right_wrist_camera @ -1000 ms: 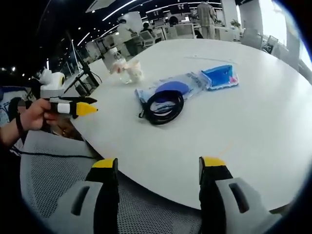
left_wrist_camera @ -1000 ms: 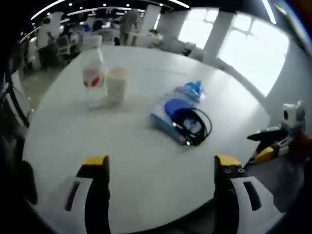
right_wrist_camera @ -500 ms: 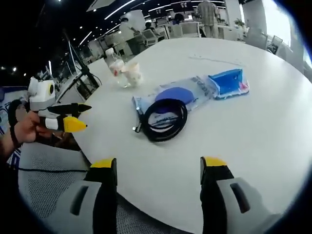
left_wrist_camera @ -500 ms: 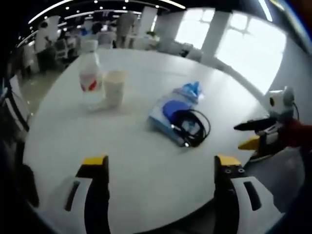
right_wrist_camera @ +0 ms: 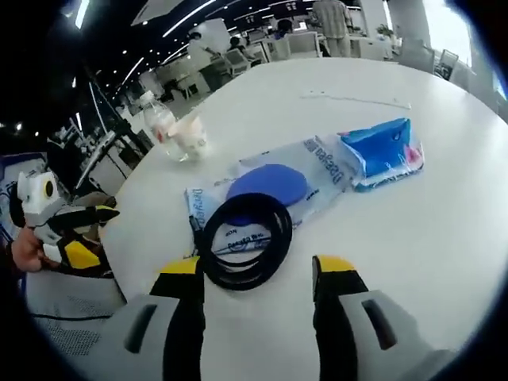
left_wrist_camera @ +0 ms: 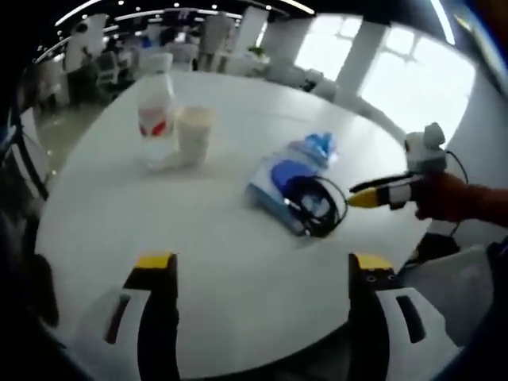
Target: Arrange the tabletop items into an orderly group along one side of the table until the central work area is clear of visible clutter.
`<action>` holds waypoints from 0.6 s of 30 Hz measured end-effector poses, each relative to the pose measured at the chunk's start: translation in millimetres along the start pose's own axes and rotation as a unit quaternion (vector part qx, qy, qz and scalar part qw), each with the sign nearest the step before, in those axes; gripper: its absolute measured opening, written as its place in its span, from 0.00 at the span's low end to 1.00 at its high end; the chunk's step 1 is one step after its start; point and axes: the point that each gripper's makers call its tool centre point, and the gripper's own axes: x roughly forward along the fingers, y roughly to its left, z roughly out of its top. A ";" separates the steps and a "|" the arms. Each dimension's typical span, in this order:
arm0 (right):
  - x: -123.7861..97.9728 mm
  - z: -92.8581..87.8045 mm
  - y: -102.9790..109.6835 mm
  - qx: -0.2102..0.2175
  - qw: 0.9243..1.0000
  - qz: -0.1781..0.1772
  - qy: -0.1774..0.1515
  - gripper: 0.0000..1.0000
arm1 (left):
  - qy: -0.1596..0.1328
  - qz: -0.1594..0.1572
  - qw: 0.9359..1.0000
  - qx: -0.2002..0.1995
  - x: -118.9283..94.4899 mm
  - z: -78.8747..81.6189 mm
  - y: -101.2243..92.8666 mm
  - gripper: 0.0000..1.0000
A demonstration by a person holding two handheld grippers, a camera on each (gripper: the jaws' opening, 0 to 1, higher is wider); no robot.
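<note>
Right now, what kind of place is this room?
Probably an open-plan office: a large white round table, desks and chairs with people behind it, rows of ceiling lights, and big windows.

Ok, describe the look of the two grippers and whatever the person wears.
Each gripper has light grey jaws with black inner faces and yellow tips: the left gripper, the right gripper. Grey slots mark the jaw bodies. The right gripper's holder wears an orange-red sleeve.
</note>
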 end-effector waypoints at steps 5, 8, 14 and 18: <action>14.2 7.1 -9.5 0.008 1.000 -0.007 0.008 0.53 | -0.001 -0.001 1.000 0.004 -0.4 0.7 -1.0 0.86; 19.5 12.5 -14.3 0.018 1.000 -0.020 -0.001 0.41 | -0.002 0.001 1.000 0.004 -0.7 1.1 0.2 0.85; 35.7 -0.8 -18.3 0.023 0.999 -0.029 0.034 0.38 | -0.003 -0.006 1.000 -0.006 -1.1 1.0 -2.6 0.84; 37.8 0.2 -16.3 0.000 0.999 -0.039 0.033 0.30 | 0.001 -0.010 1.000 0.004 -1.0 0.0 -8.2 0.83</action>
